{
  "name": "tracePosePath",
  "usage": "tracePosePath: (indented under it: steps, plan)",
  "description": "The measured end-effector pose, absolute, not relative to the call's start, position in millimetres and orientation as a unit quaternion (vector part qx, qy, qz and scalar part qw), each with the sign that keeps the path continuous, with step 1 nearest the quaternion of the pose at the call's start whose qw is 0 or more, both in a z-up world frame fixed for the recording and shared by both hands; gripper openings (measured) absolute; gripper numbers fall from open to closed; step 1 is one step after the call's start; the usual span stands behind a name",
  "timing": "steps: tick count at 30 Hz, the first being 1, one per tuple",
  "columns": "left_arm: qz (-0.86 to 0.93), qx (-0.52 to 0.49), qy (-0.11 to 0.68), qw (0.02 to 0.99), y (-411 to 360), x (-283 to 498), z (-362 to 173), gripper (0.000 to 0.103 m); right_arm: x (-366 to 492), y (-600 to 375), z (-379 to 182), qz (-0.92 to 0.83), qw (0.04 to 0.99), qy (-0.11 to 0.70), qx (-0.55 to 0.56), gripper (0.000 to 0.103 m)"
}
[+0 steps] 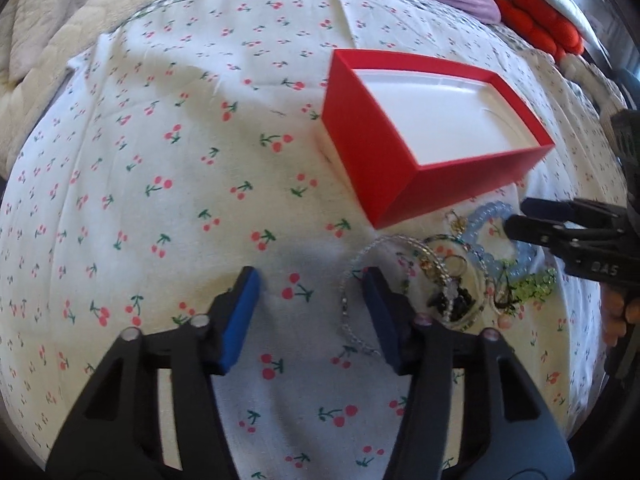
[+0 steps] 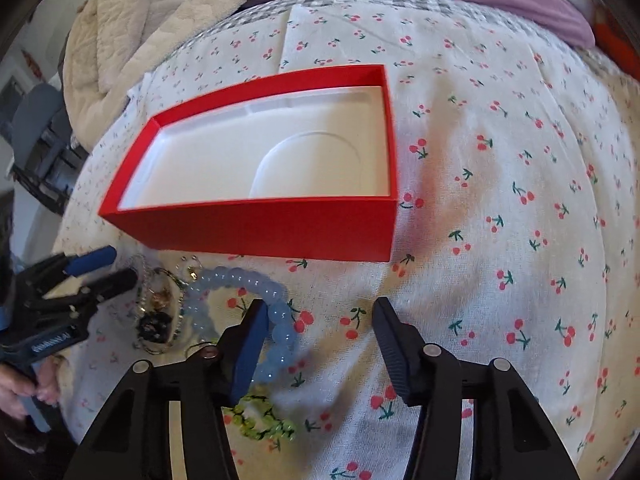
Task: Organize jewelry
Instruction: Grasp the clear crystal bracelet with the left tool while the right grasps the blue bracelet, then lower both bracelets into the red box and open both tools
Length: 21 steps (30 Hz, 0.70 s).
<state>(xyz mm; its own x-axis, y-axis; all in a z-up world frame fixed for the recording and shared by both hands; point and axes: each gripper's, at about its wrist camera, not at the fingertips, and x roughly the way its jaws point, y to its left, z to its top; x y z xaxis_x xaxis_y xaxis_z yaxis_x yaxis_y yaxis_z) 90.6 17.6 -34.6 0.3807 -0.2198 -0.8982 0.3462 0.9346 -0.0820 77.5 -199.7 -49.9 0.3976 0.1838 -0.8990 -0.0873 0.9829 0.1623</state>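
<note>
The left gripper (image 1: 310, 286) has its jaws spread with only cherry-print cloth (image 1: 160, 152) between them, and a silver chain (image 1: 352, 280) curves just inside and past its right fingertip, with the tangle of jewelry (image 1: 452, 292) right of that jaw. The right gripper (image 2: 320, 312) is spread too, nothing between its jaws; the blue bead bracelet (image 2: 256, 288) touches the outside of its left finger and the green bracelet (image 2: 260, 420) lies below that finger. Ahead of both stands the open red box (image 2: 260, 232), white-lined and holding nothing.
</note>
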Motion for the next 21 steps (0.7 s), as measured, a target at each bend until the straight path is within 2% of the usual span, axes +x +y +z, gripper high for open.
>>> tracePosePath:
  steps: [4, 7, 9, 10, 12, 21]
  plan:
    - [-0.181, 0.077, 0.532, 0.824, 14.2, 89.0, -35.3, 0.039, 73.5, -186.9, -50.9, 0.079, 0.84, 0.537, -0.011, 0.045]
    - [-0.19, 0.075, 0.536, 0.819, 11.5, 86.6, -36.6, 0.026, 73.0, -180.0, -52.2, 0.087, 0.839, 0.537, -0.029, 0.031]
    - [-0.193, 0.081, 0.536, 0.818, 7.5, 85.8, -36.8, 0.016, 72.5, -175.6, -52.4, 0.095, 0.839, 0.535, -0.038, 0.015]
    - [-0.195, 0.078, 0.536, 0.818, 7.1, 85.6, -36.4, 0.008, 72.0, -174.5, -51.4, 0.098, 0.839, 0.533, -0.04, 0.012]
    - [-0.191, 0.073, 0.537, 0.818, 7.1, 85.2, -34.0, 0.005, 72.7, -175.3, -49.3, 0.096, 0.84, 0.532, -0.039, 0.012]
    - [-0.199, 0.062, 0.514, 0.832, 7.9, 76.5, -6.1, 0.004, 64.3, -181.3, -17.7, 0.101, 0.857, 0.505, -0.005, 0.012]
